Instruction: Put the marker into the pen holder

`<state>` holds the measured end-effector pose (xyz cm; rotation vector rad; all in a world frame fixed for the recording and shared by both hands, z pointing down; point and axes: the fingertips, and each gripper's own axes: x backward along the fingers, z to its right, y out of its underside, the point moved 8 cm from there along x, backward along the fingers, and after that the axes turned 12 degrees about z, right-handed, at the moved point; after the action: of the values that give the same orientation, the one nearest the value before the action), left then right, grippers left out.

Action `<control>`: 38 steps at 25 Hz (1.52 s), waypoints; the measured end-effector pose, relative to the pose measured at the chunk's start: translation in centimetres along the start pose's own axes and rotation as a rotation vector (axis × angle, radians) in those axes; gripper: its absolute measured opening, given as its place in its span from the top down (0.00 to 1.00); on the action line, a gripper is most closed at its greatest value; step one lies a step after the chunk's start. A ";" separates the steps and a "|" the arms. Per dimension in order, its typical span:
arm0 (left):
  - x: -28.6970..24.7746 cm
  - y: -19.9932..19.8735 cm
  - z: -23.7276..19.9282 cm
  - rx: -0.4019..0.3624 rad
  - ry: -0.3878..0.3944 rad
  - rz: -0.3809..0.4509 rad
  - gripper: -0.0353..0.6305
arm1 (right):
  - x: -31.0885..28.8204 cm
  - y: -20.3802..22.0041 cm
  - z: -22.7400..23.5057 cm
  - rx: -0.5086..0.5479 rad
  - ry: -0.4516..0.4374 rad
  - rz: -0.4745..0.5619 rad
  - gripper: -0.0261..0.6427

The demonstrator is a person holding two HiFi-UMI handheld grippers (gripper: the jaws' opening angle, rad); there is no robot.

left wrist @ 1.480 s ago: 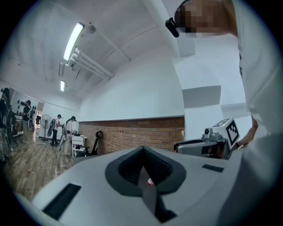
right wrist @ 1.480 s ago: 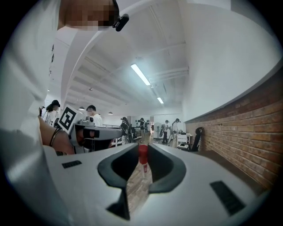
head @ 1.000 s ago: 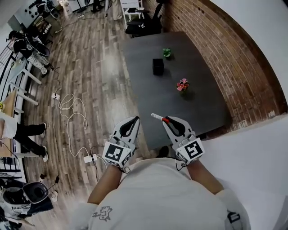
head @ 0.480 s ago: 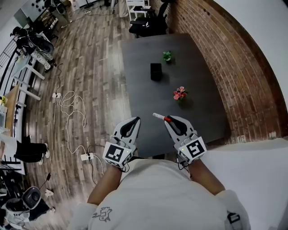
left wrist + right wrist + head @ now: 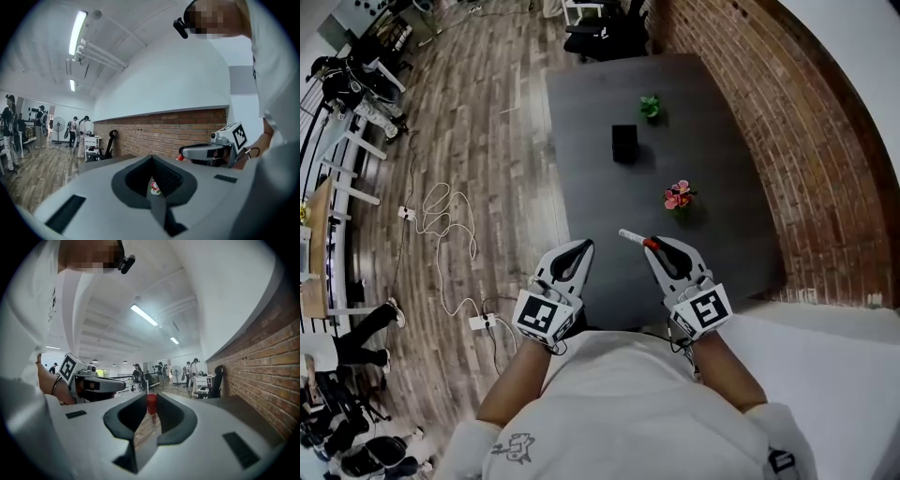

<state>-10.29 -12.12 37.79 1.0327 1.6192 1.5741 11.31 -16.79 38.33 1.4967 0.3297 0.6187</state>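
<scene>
Nearest me, both tools hang side by side over the near end of the counter (image 5: 600, 192). The right hand-held gripper (image 5: 661, 247) is clamped on the marker (image 5: 633, 236), gripping it near the red cap. The white barrel pokes out leftward into the gap toward the left hand-held gripper (image 5: 578, 247) without touching it. The left one has its jaws together with nothing between them.

The counter's near edge is hidden under the two tools and my white shirt (image 5: 619, 403), so I cannot say exactly where it runs. The left tool sits right at the counter's left edge, with wooden floor (image 5: 478, 122) open beside it. On the right a brick wall (image 5: 787, 141) runs along the counter — no slack on that side.

Ahead, the dark matte surface is bare up to the pen holder (image 5: 624, 142), a black box standing well apart from the marker, about midway across. A pink flower (image 5: 679, 196) stands to the right, between me and the holder. A green plant (image 5: 650, 107) sits just beyond the holder, also to the right. The holder is too dark and small to see into.

Past the far end a black chair (image 5: 600, 37) is cut off by the frame. On the floor to the left lie loops of white cable (image 5: 441, 211) and a power strip (image 5: 478, 323) — a person's legs (image 5: 361, 323) show at the left margin.
</scene>
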 end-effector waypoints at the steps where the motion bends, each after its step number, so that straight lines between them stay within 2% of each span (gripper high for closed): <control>1: -0.4 0.2 -0.6 0.003 0.009 -0.007 0.93 | -0.5 0.2 0.2 -0.002 0.011 0.001 0.86; 7: -3.6 0.5 -4.0 0.003 0.064 -0.016 0.93 | -3.9 1.5 2.8 0.012 0.051 -0.016 0.86; 11: -5.2 1.6 -6.9 0.019 0.068 -0.029 0.93 | -6.8 1.9 4.7 0.040 0.061 -0.012 0.86; 20: -9.8 4.2 -11.9 0.018 0.128 -0.082 0.93 | -12.7 4.2 9.8 0.086 0.094 -0.037 0.86; 26: -13.5 5.3 -14.8 0.006 0.153 -0.084 0.93 | -16.3 6.3 13.5 0.108 0.127 -0.059 0.86; 30: -16.0 6.7 -16.2 -0.018 0.174 -0.061 0.93 | -18.3 8.2 15.6 0.101 0.132 -0.083 0.86; 32: -16.9 7.8 -16.9 -0.021 0.176 -0.079 0.93 | -18.9 9.4 16.8 0.085 0.139 -0.096 0.86; 38: -19.2 10.7 -18.1 0.014 0.181 -0.116 0.93 | -20.6 12.0 19.4 0.105 0.144 -0.128 0.86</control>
<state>-15.78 -38.00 48.36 0.8069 1.7795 1.6175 3.56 -44.86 48.01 1.5214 0.5727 0.6152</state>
